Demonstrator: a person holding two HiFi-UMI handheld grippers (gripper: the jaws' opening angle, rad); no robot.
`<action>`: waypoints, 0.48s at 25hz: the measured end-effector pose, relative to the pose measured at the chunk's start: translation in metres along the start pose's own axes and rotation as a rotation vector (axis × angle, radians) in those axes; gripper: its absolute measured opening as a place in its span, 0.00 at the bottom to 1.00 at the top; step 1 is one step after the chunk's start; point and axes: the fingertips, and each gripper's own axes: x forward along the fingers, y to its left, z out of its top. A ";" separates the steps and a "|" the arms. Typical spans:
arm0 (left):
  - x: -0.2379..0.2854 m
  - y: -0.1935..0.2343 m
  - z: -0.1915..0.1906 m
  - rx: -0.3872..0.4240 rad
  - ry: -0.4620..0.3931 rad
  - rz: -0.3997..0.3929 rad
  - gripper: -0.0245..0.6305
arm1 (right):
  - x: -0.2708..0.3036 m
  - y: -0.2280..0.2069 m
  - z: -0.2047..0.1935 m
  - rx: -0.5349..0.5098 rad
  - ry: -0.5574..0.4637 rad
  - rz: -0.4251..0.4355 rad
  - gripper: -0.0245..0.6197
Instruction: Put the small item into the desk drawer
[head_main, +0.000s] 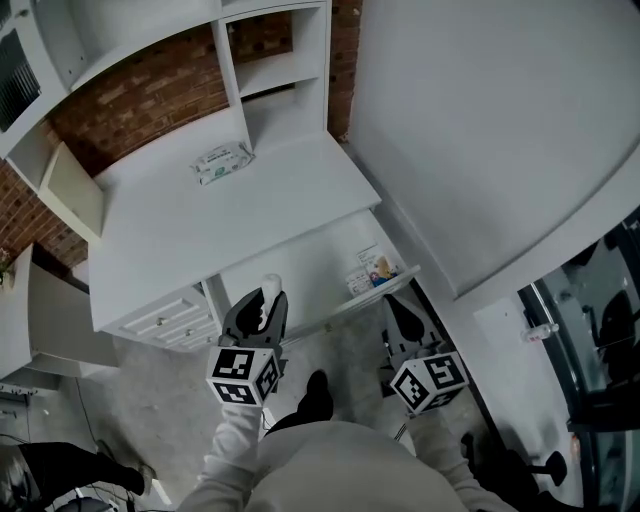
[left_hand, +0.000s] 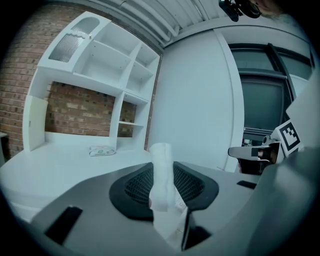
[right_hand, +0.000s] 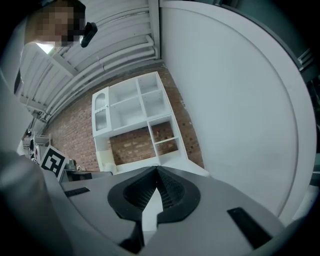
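Left claw (head_main: 266, 300) is clamped on the small item (head_main: 271, 284), a white, wrapped, soft-looking piece. It stands upright between the pads with its top poking above the tips. In the left gripper view the item (left_hand: 161, 157) is pinched in its lower half, and the wrapper is creased where the pads bite. Right claw (right_hand: 156, 170) is closed tip to tip and empty.

The item is in the air just in front of the worktop (head_main: 190, 235), near the left end of what looks like a pulled-out drawer (head_main: 310, 262) under the worktop's right half. A few small colourful things (head_main: 372, 270) sit at the drawer's right end. The small knob drawers (head_main: 165, 322) on the left are shut. The wipes pack (head_main: 222, 161) on the worktop isn't involved.

Handling guess:
- Light, squashy, not fragile.
- The wrapper is probably slick, so it could pivot or slip in the pinch.
- The best hold is across the flat faces at mid-height. The current hold is low, so the top may flop.
- Let go low inside the drawer.
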 end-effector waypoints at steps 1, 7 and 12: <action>0.006 0.004 0.002 0.001 0.000 -0.006 0.24 | 0.007 -0.001 0.001 0.001 0.000 -0.003 0.08; 0.034 0.022 0.008 0.002 0.007 -0.039 0.24 | 0.037 -0.004 0.001 0.004 0.006 -0.022 0.08; 0.051 0.032 0.007 0.000 0.017 -0.056 0.24 | 0.050 -0.009 0.003 0.005 0.006 -0.044 0.08</action>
